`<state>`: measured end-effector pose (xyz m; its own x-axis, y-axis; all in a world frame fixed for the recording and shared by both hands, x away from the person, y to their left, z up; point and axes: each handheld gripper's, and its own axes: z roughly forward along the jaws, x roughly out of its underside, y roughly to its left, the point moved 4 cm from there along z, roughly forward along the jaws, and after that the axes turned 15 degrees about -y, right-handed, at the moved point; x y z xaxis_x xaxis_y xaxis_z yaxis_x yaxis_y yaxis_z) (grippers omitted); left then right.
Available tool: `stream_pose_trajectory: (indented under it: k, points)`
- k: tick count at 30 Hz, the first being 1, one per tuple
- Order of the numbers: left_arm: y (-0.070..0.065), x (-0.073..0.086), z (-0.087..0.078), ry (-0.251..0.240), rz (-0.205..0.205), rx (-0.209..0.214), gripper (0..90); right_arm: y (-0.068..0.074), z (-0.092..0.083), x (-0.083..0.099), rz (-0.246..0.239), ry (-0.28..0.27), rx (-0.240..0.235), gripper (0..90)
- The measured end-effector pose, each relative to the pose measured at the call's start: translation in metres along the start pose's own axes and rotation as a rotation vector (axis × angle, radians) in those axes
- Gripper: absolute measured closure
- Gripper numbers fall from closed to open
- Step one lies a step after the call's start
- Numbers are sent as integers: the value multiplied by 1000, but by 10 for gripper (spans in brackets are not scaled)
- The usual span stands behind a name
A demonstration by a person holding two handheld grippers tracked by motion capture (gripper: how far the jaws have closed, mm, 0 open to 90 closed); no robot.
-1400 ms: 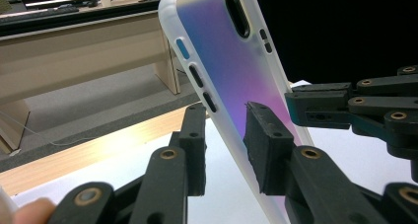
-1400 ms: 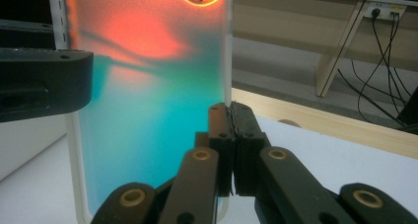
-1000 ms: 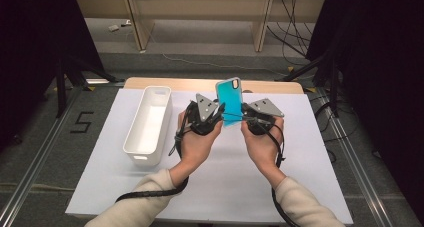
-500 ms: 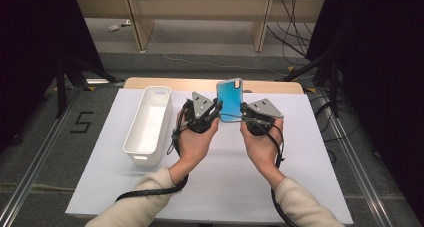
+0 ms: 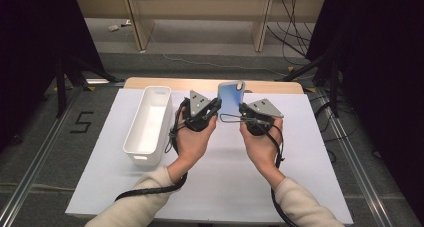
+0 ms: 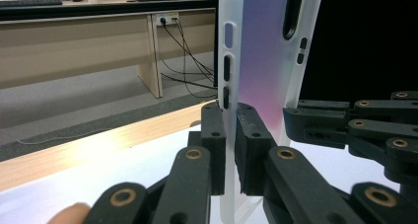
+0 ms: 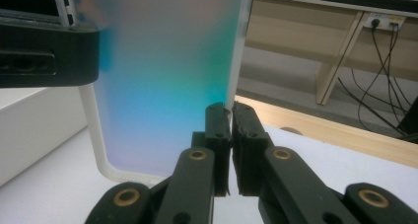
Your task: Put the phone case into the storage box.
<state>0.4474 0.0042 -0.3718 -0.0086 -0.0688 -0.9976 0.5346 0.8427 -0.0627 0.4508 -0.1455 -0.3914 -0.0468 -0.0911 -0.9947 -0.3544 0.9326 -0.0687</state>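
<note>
Progress was judged as midway: the work in hand looked like a two-gripper hold on a phone case, with any placing yet to be done.

At far left, a long white rectangular plastic bin (image 5: pixel 148 124) was noted on the white table cover (image 5: pixel 300 157), empty as far as could be seen and well apart from the case.

Just right of the bin, the left gripper (image 5: pixel 214 108) was seen in the person's left hand (image 5: pixel 192 137). In the left gripper view its jaws were pressed together on the side wall of the translucent phone case with a blue-to-purple tint (image 6: pixel 261 61), just below the button cut-outs.

The case (image 5: pixel 231 98) was held upright and clear of the table, between the two grippers, near the far wooden table edge (image 5: pixel 165 83).

At right, the right gripper (image 5: pixel 242 113) was held in the right hand (image 5: pixel 262 147). In the right gripper view its jaws were closed on the opposite white rim of the case (image 7: pixel 162 86).

Against the earlier high-view frames, the case appeared turned: its face was tilted more upward and paler, and it sat a little farther from the person. Both grippers had stayed clamped on it; the bin had not moved.
</note>
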Motion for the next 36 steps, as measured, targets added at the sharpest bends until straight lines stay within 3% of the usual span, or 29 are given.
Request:
stream_pose_trajectory:
  k: [16,26,36]
  points:
    - [5,2,0,11,30,4,842,1,1,0,7,-3,-24,728]
    - [11,1,0,5,18,-10,844,3,-1,-3,18,-19,-43,628]
    - [22,1,0,2,11,-30,844,7,-7,-7,36,-31,-70,465]
